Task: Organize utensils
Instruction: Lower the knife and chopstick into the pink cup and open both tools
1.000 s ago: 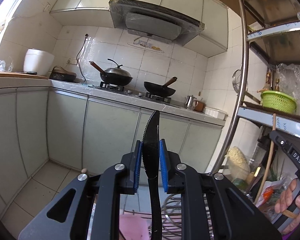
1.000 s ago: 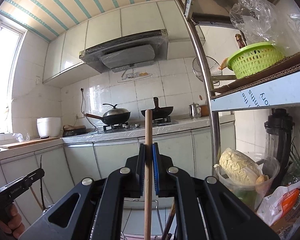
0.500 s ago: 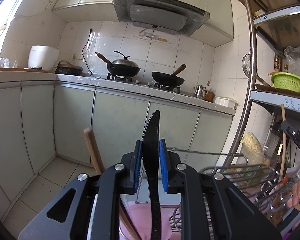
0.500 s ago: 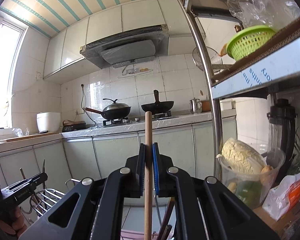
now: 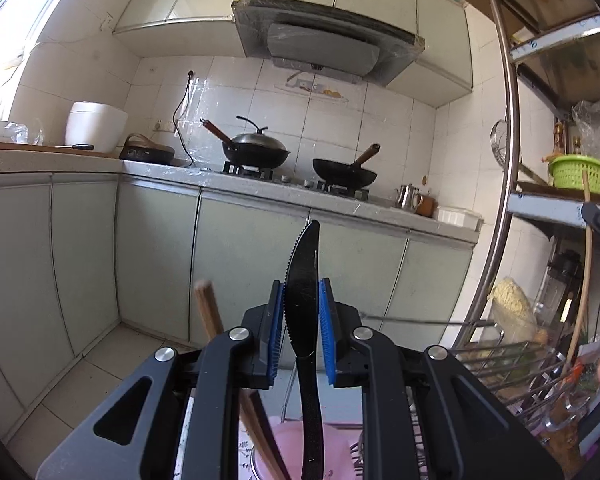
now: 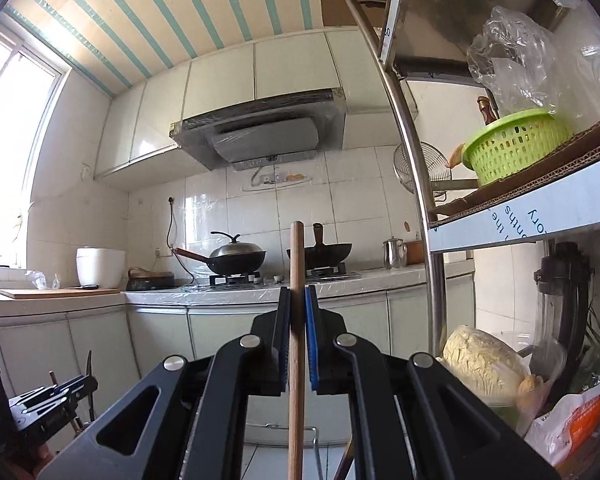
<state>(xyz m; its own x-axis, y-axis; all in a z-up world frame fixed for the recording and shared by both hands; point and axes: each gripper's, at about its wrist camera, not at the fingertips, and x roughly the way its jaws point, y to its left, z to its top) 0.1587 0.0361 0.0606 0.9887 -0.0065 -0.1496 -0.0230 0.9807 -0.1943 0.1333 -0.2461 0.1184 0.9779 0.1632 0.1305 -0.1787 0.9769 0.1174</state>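
our left claw (image 5: pixel 300 332) pinches a black knife (image 5: pixel 302 280) upright; wire rack (image 5: pixel 512 364) close right, floor open left. right claw (image 6: pixel 297 336) pinches a wooden stick (image 6: pixel 297 280); cabinets ahead, shelf (image 6: pixel 540 220) right.

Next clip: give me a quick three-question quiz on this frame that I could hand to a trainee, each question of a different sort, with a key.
1. True or false: the left gripper is shut on a black serrated plastic knife that stands upright between its blue pads.
2. Multiple choice: what does the right gripper hold? A) a metal ladle B) a round wooden stick C) a green basket D) nothing
3. Fill in: on the stove, the left-hand wok is covered with a ____, while the right-hand wok is open.

Key: 1 true; 2 B; 3 lid
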